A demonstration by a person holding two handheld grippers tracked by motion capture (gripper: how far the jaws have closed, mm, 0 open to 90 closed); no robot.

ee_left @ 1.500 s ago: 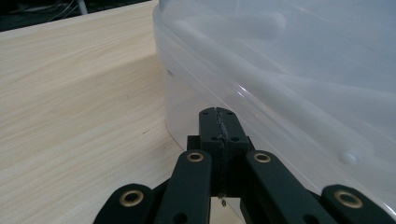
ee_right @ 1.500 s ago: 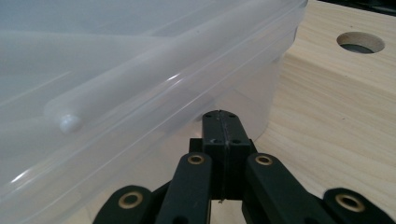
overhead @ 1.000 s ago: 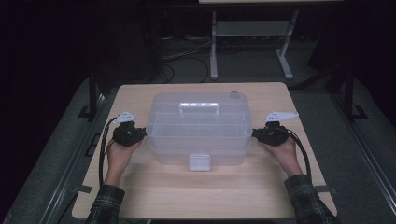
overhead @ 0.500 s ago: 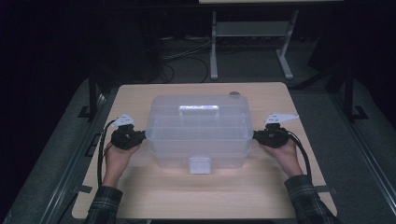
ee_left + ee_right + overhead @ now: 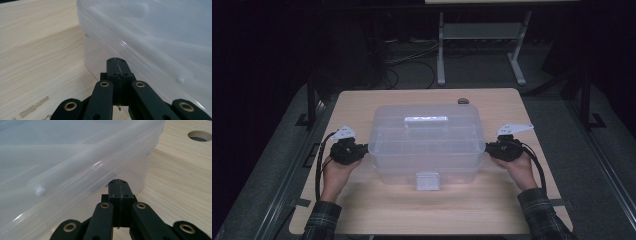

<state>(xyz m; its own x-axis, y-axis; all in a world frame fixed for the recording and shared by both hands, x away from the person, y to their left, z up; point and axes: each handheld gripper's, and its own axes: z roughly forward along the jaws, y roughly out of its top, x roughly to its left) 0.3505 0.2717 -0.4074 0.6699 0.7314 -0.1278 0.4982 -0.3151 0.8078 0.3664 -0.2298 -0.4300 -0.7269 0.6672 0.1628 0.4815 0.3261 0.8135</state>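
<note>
Between the two grippers, mid-table, sits the clear plastic box [image 5: 427, 145] with its lid on; the left gripper [image 5: 362, 148] has its fingers pressed together with nothing between, tips under the lid's rim at the box's left end wall; the right gripper [image 5: 488, 148] mirrors it at the right end, fingers likewise together and empty; beyond its tips the wooden table [image 5: 180, 185] shows a round hole [image 5: 200, 135].

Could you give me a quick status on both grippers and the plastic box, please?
Left gripper and right gripper shut, tips under the rim at opposite ends. Clear plastic box lidded, on table. Nothing in the way.
</note>
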